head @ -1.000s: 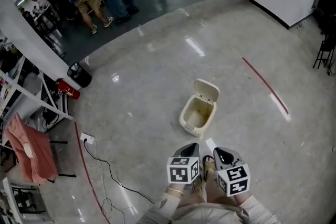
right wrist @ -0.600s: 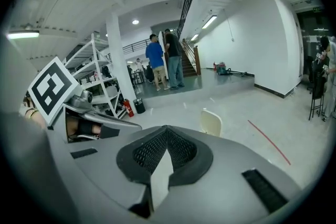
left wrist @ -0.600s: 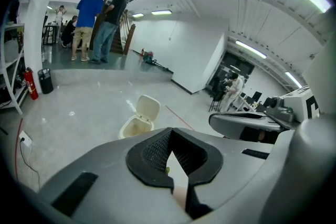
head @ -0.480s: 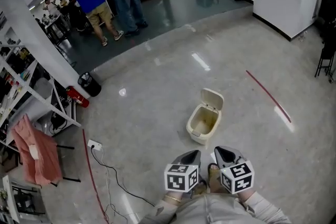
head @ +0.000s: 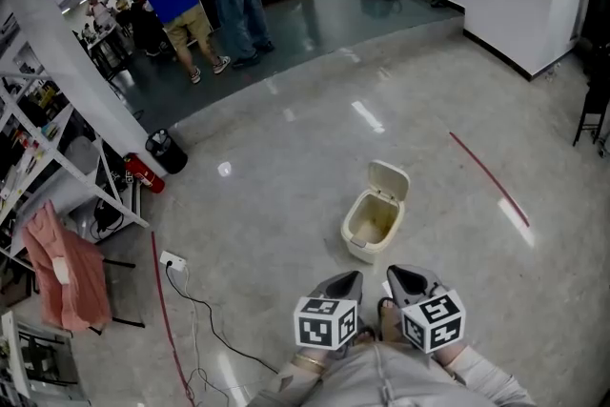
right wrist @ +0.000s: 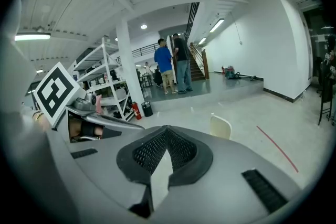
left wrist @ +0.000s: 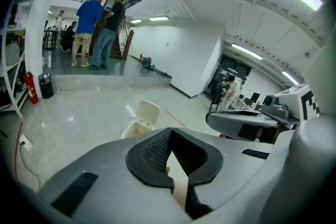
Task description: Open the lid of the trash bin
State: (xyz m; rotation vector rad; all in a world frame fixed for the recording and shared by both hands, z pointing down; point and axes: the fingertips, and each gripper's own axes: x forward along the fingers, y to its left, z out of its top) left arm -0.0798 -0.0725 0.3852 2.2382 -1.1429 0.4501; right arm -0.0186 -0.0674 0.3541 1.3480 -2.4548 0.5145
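Trash bin (head: 368, 229) mid-frame, lid (head: 389, 181) already upright, likely light slick plastic, grab lid's free edge; left gripper (head: 345, 284), right gripper (head: 400, 280) closed, empty.

Left hand-held gripper (left wrist: 170, 131) has its jaws together at the tips; beyond, the trash bin (left wrist: 132, 129) stands, lid (left wrist: 148, 112) raised.

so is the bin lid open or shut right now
Open. The lid stands tipped back behind the trash bin, and the head view looks straight into its interior.

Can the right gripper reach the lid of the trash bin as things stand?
Probably not: the right gripper is well short of the trash bin, though only floor lies between.
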